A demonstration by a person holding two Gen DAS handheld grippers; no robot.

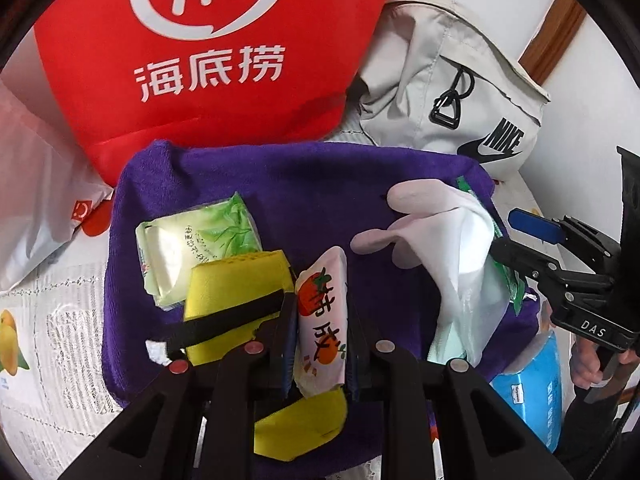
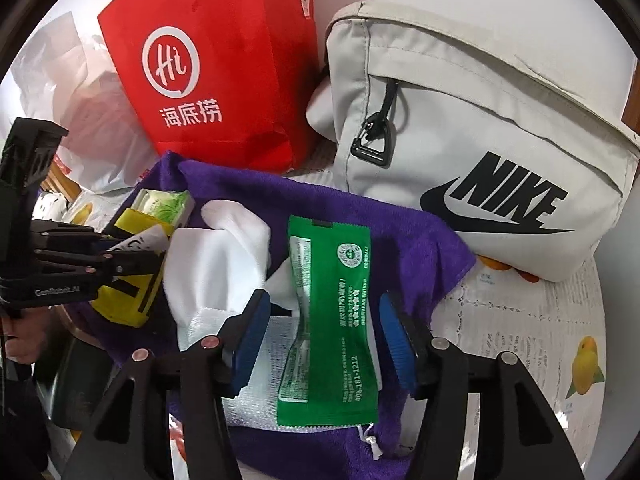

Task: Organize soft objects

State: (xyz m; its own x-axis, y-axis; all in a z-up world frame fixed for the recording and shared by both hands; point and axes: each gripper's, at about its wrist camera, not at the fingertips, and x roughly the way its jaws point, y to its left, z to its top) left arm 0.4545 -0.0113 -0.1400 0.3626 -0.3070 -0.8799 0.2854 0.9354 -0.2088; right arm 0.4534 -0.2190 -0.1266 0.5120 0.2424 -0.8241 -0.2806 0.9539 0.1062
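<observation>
A purple towel (image 1: 304,184) lies spread on the table with soft items on it. My left gripper (image 1: 320,300) is shut on a white tissue packet (image 1: 322,320) printed with a strawberry and an orange, held over a yellow pouch (image 1: 236,292) with a black strap. A green-leaf tissue pack (image 1: 196,240) lies just left of the pouch. In the right wrist view my right gripper (image 2: 324,298) is open, its blue pads (image 2: 252,336) standing clear on both sides of a green sachet (image 2: 332,320). The sachet rests on a white glove (image 2: 224,252) and white cloth.
A red paper bag (image 1: 208,60) and a grey Nike bag (image 2: 480,152) stand behind the towel. A white plastic bag (image 1: 36,208) lies at the left. A blue tissue pack (image 1: 536,384) sits by the towel's right edge. The tablecloth (image 2: 540,340) has fruit prints.
</observation>
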